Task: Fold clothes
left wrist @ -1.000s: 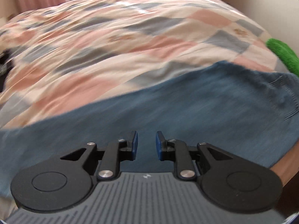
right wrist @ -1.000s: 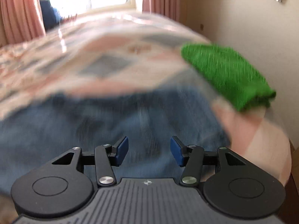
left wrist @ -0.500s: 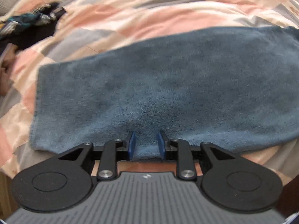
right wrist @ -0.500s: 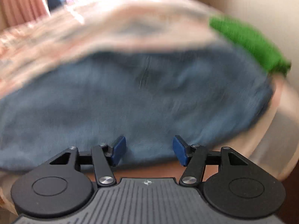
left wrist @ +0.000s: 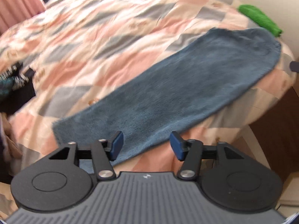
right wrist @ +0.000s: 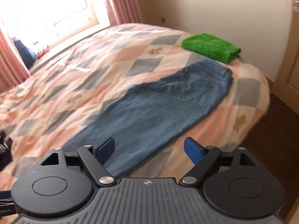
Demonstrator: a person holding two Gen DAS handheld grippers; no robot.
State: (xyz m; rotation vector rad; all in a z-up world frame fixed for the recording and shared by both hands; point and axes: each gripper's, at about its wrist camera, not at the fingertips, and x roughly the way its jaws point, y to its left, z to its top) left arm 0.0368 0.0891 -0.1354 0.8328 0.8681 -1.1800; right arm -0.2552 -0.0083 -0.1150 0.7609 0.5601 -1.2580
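both grippers, left (left wrist: 145, 145) & right (right wrist: 149, 152), gape empty; pinch long blue denim jeans (right wrist: 149, 110) at hem & waistband (right wrist: 223, 72), fold w/ edges flush.

Count from my two claws: one pair of jeans (right wrist: 158, 108), laid out flat as a single long strip along the near edge of the bed. One back pocket (right wrist: 190, 85) showing on it. One folded green towel (right wrist: 211, 47), far right corner. One patchwork quilt (right wrist: 89, 78) under all of it. One dark heap of clothes (left wrist: 15, 91) at the left edge; can't count the pieces in it.
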